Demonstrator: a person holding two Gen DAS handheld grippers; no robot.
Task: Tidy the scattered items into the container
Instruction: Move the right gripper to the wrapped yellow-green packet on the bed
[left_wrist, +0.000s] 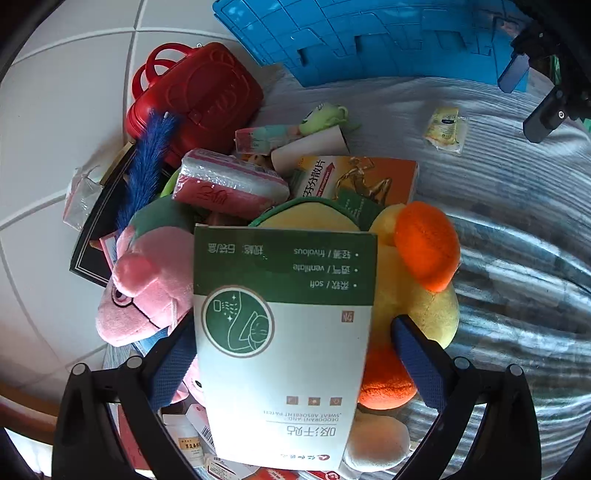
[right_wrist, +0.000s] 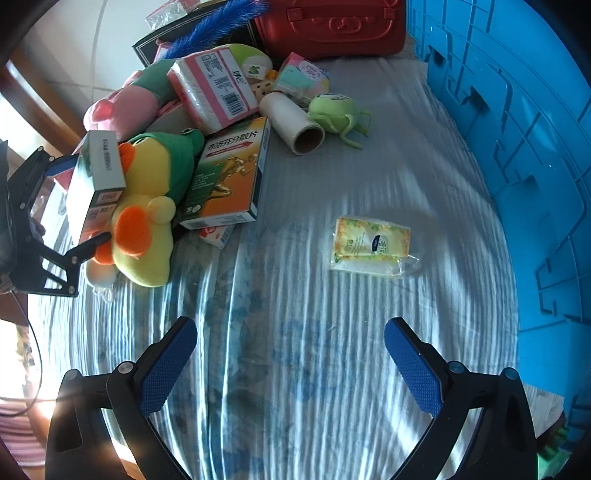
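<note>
Here the green-white box hides the left gripper's contact; pile partly covered.

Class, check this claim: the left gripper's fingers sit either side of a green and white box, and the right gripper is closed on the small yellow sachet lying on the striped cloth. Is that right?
One part is wrong. The right gripper is open and holds nothing; the small yellow sachet lies apart, ahead of its fingers, as the right wrist view shows. The left gripper does flank the green and white box.
</note>
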